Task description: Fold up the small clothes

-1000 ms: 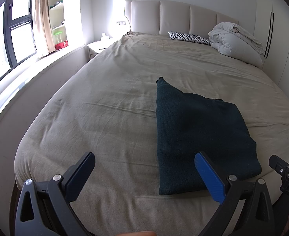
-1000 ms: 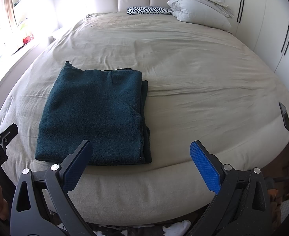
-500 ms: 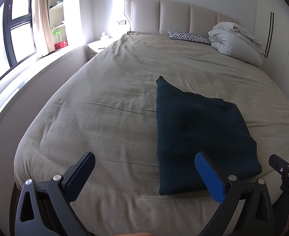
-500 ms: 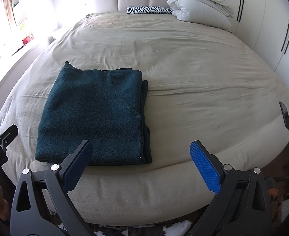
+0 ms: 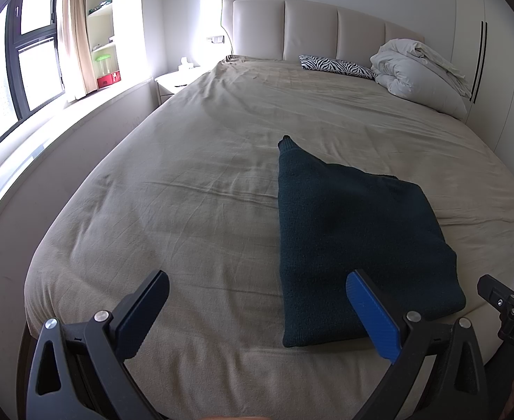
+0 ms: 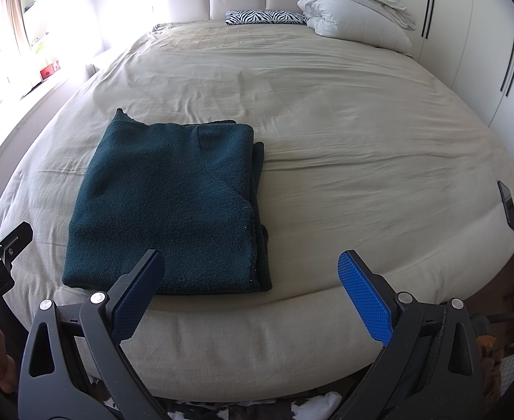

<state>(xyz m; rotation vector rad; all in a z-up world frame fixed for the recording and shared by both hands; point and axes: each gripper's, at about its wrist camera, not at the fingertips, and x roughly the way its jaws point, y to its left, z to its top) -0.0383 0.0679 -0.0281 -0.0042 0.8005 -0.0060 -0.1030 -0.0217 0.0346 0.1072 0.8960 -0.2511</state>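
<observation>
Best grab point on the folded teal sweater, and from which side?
Take the teal sweater at its right edge, where the stacked layers show as open ends. Come in low from the right with the open right gripper, so one pinch likely catches every layer. The left edge looks like a closed fold, thicker to pinch.

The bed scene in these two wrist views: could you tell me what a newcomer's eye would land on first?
First, the dark green folded garment, lying flat near the foot edge of the beige bed. Next, the white duvet bundle and zebra-print pillow up by the headboard. Both the left gripper and the right gripper hang open before the bed, holding nothing.
</observation>
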